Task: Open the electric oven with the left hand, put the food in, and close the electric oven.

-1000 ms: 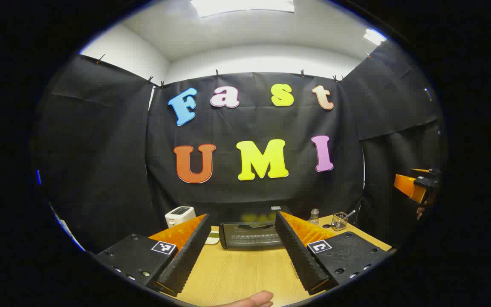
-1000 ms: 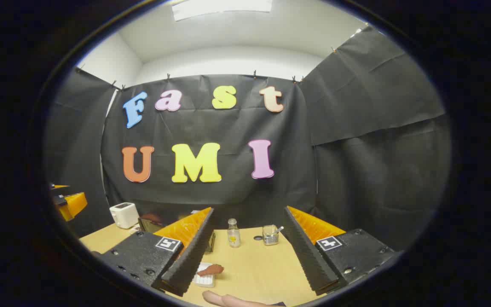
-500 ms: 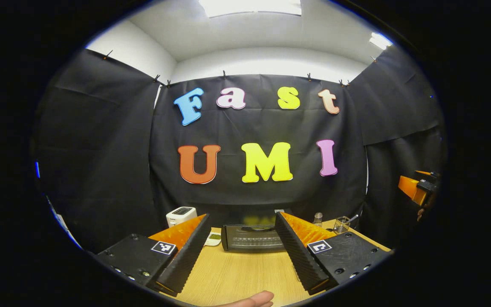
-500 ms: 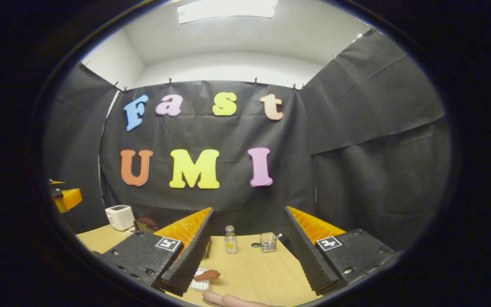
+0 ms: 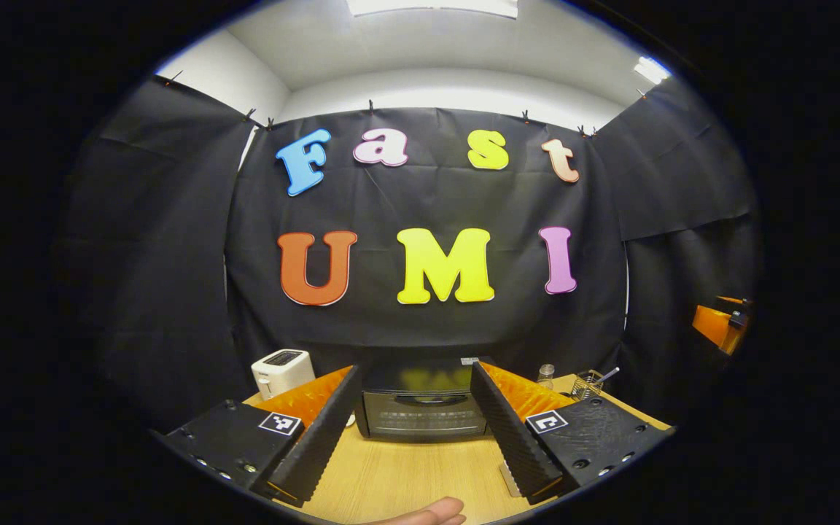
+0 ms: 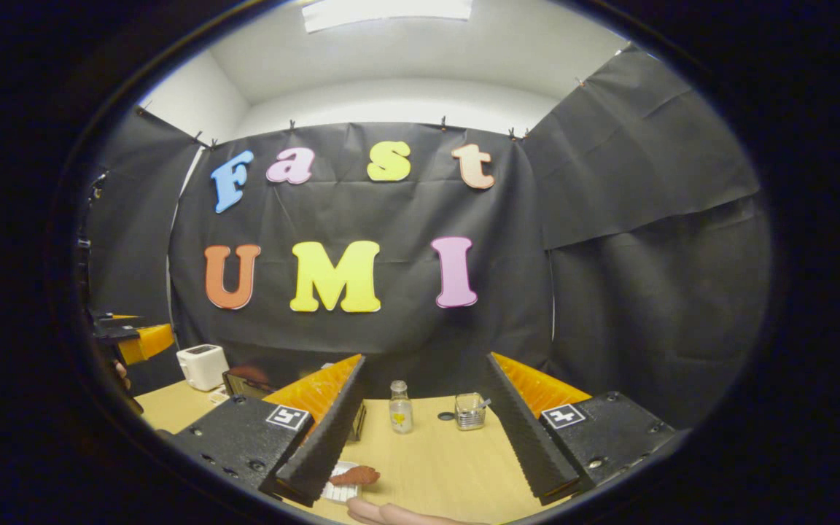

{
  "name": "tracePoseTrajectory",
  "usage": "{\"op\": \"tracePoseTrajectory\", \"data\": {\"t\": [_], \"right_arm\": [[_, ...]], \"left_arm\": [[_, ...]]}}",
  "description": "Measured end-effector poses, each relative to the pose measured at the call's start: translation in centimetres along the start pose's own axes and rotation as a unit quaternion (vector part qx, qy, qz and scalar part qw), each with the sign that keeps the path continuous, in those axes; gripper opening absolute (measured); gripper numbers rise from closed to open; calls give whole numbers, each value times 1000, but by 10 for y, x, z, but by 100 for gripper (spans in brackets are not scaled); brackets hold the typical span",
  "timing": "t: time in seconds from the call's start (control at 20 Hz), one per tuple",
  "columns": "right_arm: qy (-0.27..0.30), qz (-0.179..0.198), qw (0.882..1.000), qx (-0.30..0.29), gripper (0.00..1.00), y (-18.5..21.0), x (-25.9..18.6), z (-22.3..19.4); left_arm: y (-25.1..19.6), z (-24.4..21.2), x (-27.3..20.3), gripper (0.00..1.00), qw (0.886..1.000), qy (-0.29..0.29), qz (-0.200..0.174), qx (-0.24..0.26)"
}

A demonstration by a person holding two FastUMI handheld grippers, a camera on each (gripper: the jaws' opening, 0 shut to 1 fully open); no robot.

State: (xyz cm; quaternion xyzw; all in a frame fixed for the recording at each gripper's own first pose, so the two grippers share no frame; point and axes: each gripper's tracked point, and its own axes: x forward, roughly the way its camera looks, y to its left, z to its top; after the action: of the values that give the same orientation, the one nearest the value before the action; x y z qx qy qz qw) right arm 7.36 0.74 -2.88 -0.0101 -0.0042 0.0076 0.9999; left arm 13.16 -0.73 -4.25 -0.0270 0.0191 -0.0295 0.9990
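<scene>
In the left gripper view, the left gripper (image 5: 411, 426) is released, its 2 fingers spread wide with nothing between them, above the wooden table (image 5: 405, 477). The electric oven (image 5: 420, 405) stands at 12 o'clock, framed between the fingers, door closed. A white toaster (image 5: 282, 371) sits at 10 o'clock from the oven. In the right gripper view, the right gripper (image 6: 420, 437) is likewise released and holds nothing. The food (image 6: 354, 476), a reddish-brown piece on a white tray (image 6: 338, 493), lies at 7 o'clock, beside the left finger. A glass bottle (image 6: 399, 408) and a mesh cup (image 6: 469, 411) stand at 12 o'clock.
</scene>
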Motion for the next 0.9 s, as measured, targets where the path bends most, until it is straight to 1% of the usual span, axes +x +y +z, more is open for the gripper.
{"op": "tracePoseTrajectory", "data": {"t": [0.05, 0.15, 0.2, 0.25, 0.4, 0.5, 0.55, 0.6, 0.65, 0.75, 0.8, 0.9], "right_arm": [[1, 0, 1000, -3, 100, -1, 6, -1], [-3, -1, 1000, -7, 100, -5, 15, 2], [-5, -4, 1000, -9, 96, -7, 18, 4], [-7, -6, 1000, -11, 100, -11, 21, 5], [-7, -8, 1000, -11, 100, -17, 27, 8], [-8, -10, 1000, -15, 100, -21, 30, 11], [-10, -10, 1000, -18, 100, -25, 29, 12], [-10, -12, 1000, -21, 96, -28, 29, 13], [-10, -14, 1000, -23, 100, -32, 29, 12], [-11, -19, 999, -27, 100, -41, 28, 13], [-12, -23, 999, -27, 100, -46, 27, 14], [-11, -27, 999, -30, 100, -53, 26, 12]], "left_arm": [[-2, -5, 16, 96, 1000, 4, -5, -2], [-4, -16, 49, 96, 1000, 16, -9, -1], [-5, -24, 65, 96, 1000, 24, -9, 0], [-5, -32, 82, 96, 999, 32, -10, 0], [-13, -66, 131, 96, 997, 74, -19, 4], [-11, -93, 159, 96, 994, 112, -17, 8], [-12, -105, 170, 97, 992, 124, -16, 10], [-13, -115, 181, 97, 990, 138, -17, 12], [-14, -126, 192, 97, 988, 151, -19, 13], [-14, -148, 205, 96, 984, 179, -16, 14], [-15, -156, 210, 97, 982, 189, -19, 13], [-13, -168, 219, 96, 978, 205, -15, 13]]}}
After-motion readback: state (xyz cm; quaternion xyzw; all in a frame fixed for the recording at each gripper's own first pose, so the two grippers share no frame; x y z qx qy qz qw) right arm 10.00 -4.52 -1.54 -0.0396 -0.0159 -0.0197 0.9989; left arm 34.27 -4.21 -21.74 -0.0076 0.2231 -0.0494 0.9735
